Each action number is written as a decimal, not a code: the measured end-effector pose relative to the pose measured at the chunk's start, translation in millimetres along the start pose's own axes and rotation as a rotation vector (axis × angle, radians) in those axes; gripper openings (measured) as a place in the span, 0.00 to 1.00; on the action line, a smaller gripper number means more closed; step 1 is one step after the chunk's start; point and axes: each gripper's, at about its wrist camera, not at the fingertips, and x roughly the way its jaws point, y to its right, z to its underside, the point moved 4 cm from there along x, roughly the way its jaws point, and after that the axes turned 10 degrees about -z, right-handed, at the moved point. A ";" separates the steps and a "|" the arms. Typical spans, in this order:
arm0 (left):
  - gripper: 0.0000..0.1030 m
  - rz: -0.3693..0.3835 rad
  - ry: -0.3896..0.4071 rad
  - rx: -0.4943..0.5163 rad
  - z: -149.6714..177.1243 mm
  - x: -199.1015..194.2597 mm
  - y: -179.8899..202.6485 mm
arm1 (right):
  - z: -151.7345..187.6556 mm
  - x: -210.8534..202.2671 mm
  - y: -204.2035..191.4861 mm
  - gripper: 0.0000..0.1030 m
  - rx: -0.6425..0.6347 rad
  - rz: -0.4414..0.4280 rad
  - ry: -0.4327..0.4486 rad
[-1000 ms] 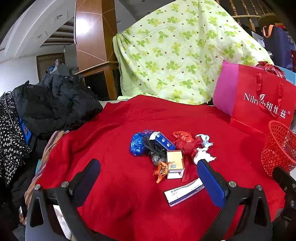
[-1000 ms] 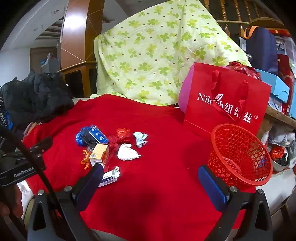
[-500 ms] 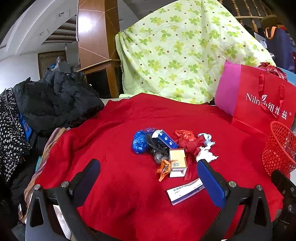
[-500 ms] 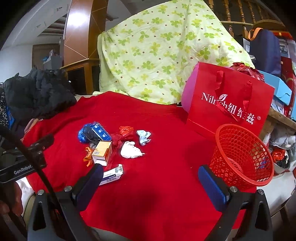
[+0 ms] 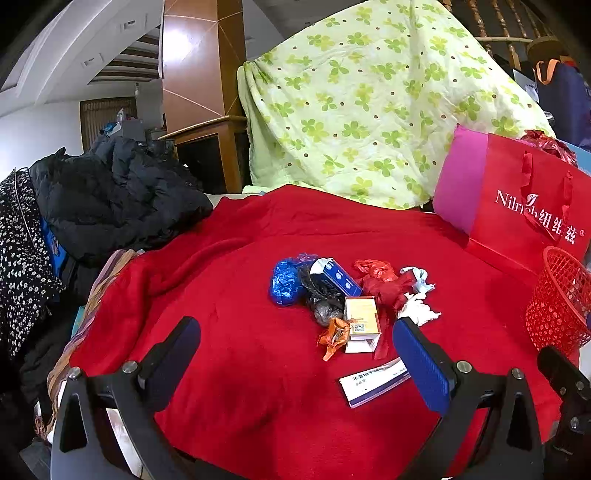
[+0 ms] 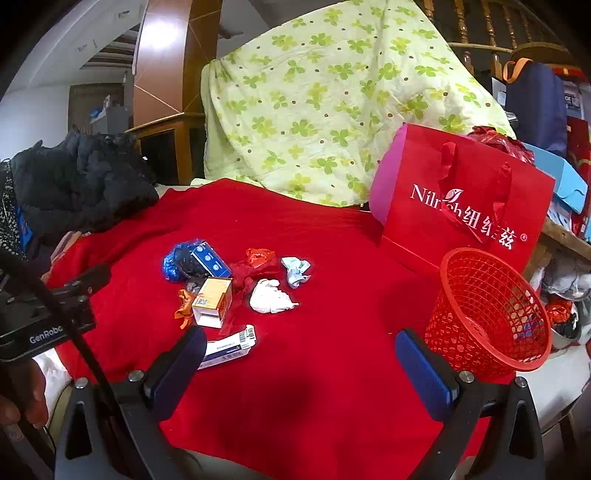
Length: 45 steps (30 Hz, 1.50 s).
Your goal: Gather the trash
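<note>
While trash lies heaped mid-blanket, yellow carton (image 6: 214,301) beside white crumpled tissue (image 6: 271,296), flat white box (image 6: 229,347) nearer the grippers, red mesh basket (image 6: 491,314) right of the tissue, left gripper (image 5: 295,354) and right gripper (image 6: 301,363) both spread wide, empty.

home | floral quilt (image 6: 332,96), piled coats (image 5: 110,192), stair railing (image 6: 480,26)

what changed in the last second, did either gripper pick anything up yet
Nothing was picked up. Both views drifted slightly, which suggests a small shift of the grippers. The left gripper and right gripper are open and empty, the trash pile lies as it was on the red cloth, and the red basket has not been moved.
</note>
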 end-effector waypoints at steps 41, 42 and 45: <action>0.97 0.368 -0.353 0.036 32.5 139.4 1.9 | 67.9 256.0 -12.6 0.60 0.777 -0.328 -0.496; 0.95 0.400 -0.352 0.061 33.9 140.6 10.0 | 69.9 259.4 -11.0 0.55 0.780 -0.317 -0.494; 0.88 0.458 -0.361 0.117 35.3 147.5 27.2 | 64.1 257.0 -5.5 0.39 0.775 -0.322 -0.459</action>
